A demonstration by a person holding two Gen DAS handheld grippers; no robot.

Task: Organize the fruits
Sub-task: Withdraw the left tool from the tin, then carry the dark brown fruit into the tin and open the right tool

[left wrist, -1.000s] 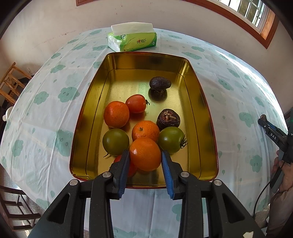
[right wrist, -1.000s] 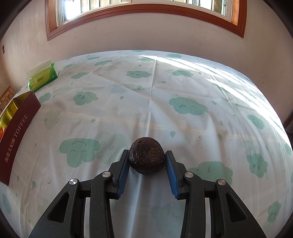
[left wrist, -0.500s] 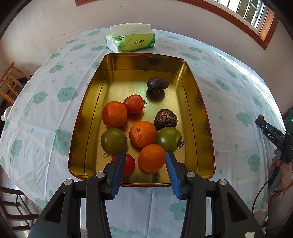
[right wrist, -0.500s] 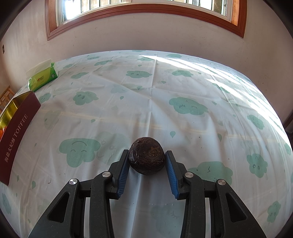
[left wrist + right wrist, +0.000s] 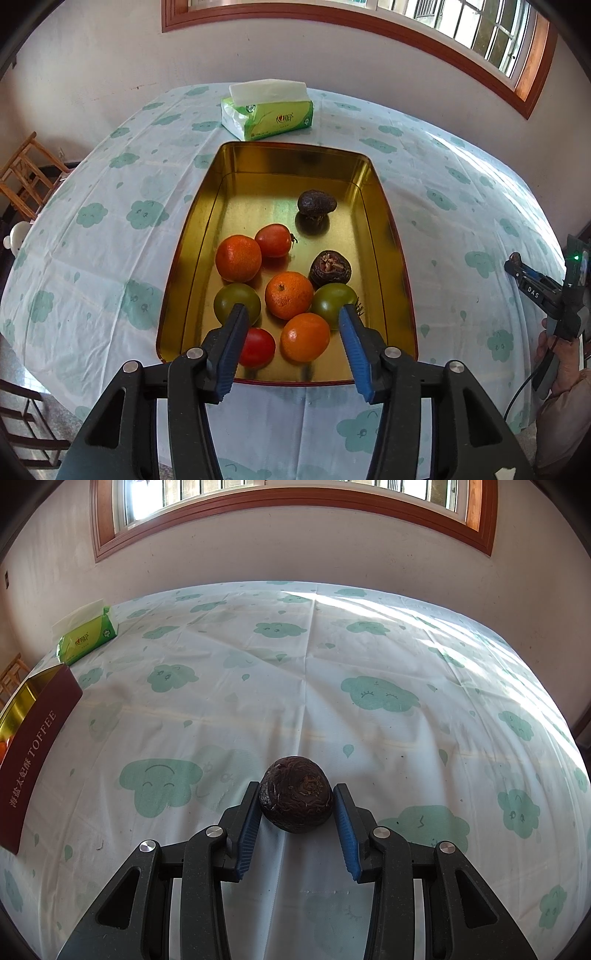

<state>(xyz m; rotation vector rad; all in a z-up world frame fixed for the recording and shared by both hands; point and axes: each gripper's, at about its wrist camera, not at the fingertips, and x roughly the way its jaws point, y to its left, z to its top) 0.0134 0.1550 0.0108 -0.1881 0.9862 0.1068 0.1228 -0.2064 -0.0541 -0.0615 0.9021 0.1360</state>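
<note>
Fruits are lying in the gold tin tray [image 5: 373, 192] on the counter [image 5: 110, 229], as the left wrist view is showing. The left gripper [image 5: 291, 345] is hanging over the near end of the tray, and its jaws are standing apart; they have just been opening, and nothing is pressed between them. An orange [image 5: 305, 336] is resting on the tray floor below the gap, touching neither pad. Beside it a red tomato [image 5: 257, 347] is partly hidden behind the left finger. Further in, two green tomatoes [image 5: 236, 301] are lying on either side of a second orange [image 5: 289, 295]. Behind these are sitting a third orange [image 5: 238, 258], another red tomato [image 5: 273, 240] and two dark wrinkled fruits [image 5: 330, 268]. A green tissue pack [image 5: 266, 110] is standing just beyond the far rim of the tray. At the right edge the right gripper [image 5: 517, 263] is appearing small, held by a hand [image 5: 559, 360].

In the right wrist view, the right gripper [image 5: 295, 812] is pointing down at the cloud-printed cloth of the counter [image 5: 332, 664], well apart from the tray [image 5: 40, 720] at the left edge. Its jaws are clamped on a dark brown wrinkled fruit [image 5: 294, 794], both blue pads pressing on its sides.
</note>
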